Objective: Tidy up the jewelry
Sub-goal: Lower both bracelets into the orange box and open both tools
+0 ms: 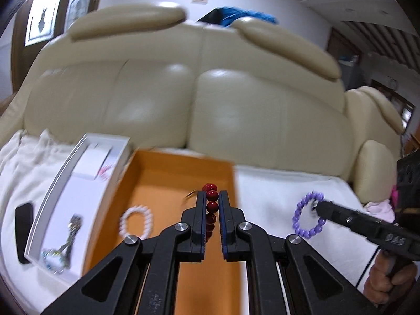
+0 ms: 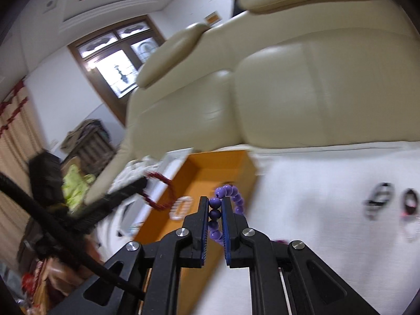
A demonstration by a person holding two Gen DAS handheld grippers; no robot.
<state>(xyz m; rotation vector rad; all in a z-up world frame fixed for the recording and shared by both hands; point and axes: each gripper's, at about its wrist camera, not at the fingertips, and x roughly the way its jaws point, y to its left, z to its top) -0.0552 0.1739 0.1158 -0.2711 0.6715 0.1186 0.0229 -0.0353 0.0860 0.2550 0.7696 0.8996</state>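
My left gripper (image 1: 212,197) is shut on a dark red bead bracelet (image 1: 211,195) and holds it above the orange box (image 1: 168,173). A white bead bracelet (image 1: 136,221) lies inside that box. My right gripper (image 2: 215,200) is shut on a purple bead bracelet (image 2: 225,191), lifted over the white cloth next to the orange box (image 2: 223,165). In the left wrist view the purple bracelet (image 1: 305,215) hangs from the right gripper's black tip. The red bracelet (image 2: 160,191) shows as a ring at the left gripper's tip in the right wrist view.
A white tray (image 1: 78,173) left of the orange box holds a metal watch (image 1: 72,228) and a white card. A dark flat object (image 1: 23,225) lies beside it. Two more jewelry pieces (image 2: 380,199) lie on the white cloth to the right. A cream leather sofa back (image 1: 183,92) rises behind.
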